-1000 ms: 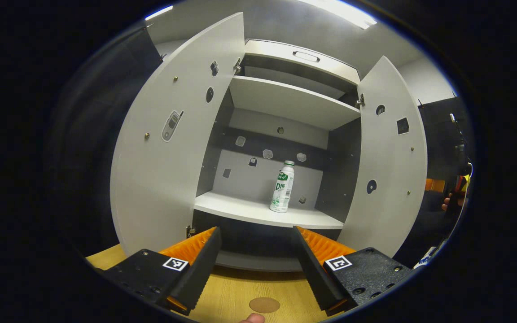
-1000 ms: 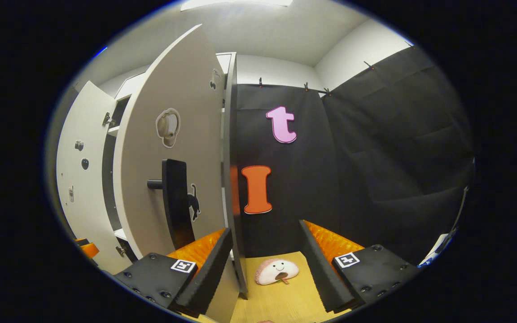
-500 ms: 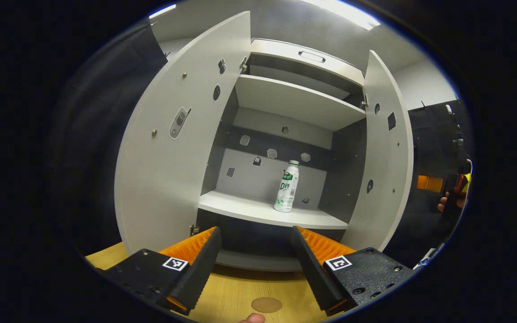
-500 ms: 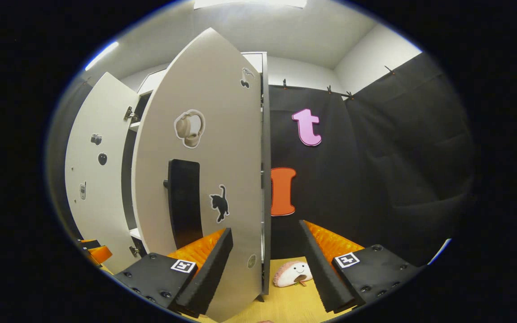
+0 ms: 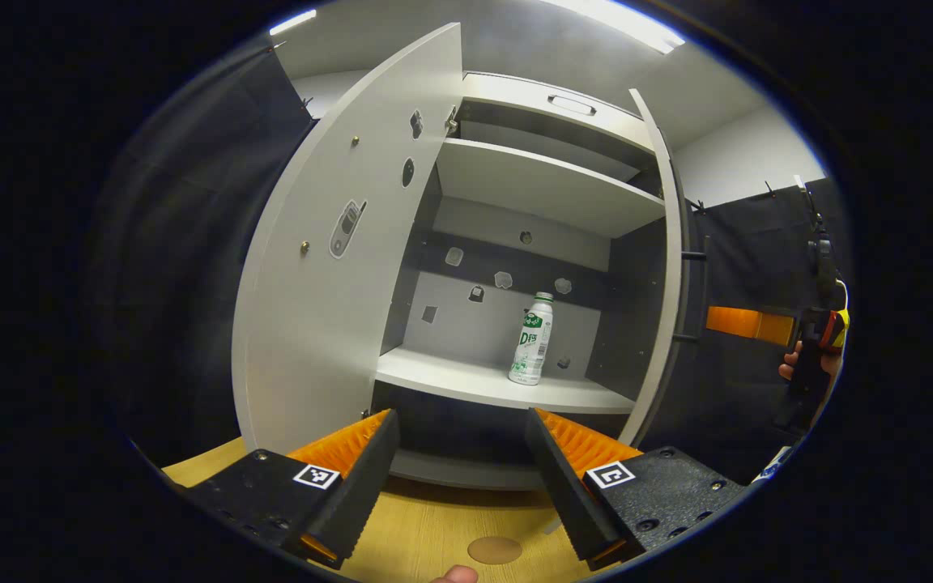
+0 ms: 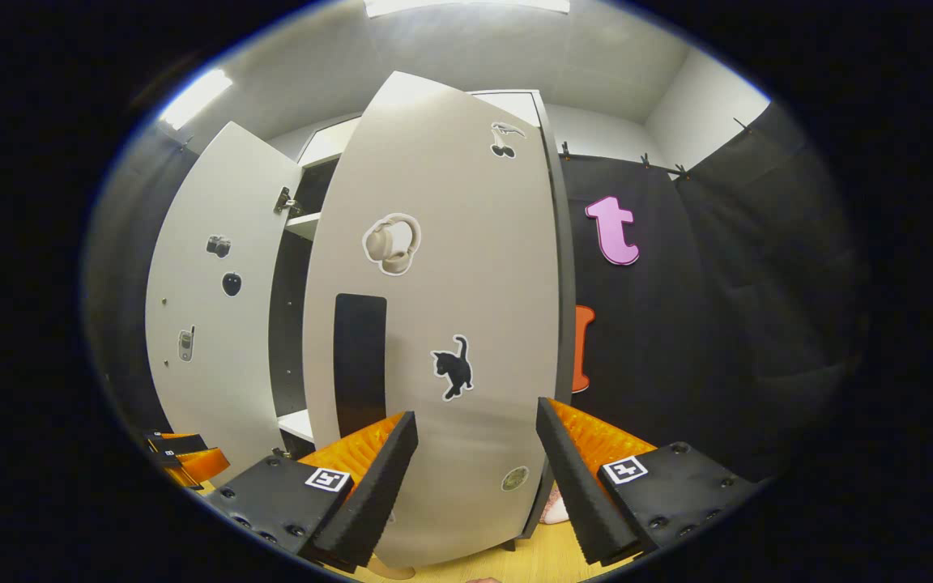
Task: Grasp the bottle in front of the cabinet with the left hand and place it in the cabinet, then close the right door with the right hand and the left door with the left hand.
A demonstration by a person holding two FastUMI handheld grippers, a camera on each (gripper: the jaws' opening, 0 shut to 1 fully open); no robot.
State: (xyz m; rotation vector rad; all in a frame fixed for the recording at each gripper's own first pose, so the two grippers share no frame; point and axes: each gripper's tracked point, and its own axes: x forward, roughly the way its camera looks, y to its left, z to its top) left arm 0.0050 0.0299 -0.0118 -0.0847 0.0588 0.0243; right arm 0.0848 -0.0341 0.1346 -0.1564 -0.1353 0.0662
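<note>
Bottle: the white plastic bottle with green label and pale cap (image 5: 532,338) stands upright on the lower shelf (image 5: 483,385) inside the grey cabinet, right of centre, touching neither gripper; placing looks done
Cabinet: grey, two-door, with an upper shelf (image 5: 547,180) above the bottle and small stickers on its back wall
Right door: the grey panel with a black vertical handle (image 6: 359,364), headphone and black-cat stickers (image 6: 442,324) is partly swung in; in the left gripper view it shows nearly edge-on (image 5: 667,267)
Left door: the grey panel with small stickers (image 5: 329,267) stands wide open
Right gripper: black body, orange ribbed finger pads (image 6: 473,457), jaws spread and empty, right up against the right door's outer face; contact cannot be made out
Left gripper: same build (image 5: 460,461), jaws apart, holding nothing, low over the light wooden table (image 5: 434,534) in front of the cabinet, well back from the left door
Step in hand: closing the right door, judged about halfway
Next move: likely a continued push on the outer face until it seats, then the left gripper on the left door
View difference: the left gripper view gives the interior and bottle, plus a hand (image 5: 808,368) on the far gripper; the right gripper view gives the door's outer face and handle
</note>
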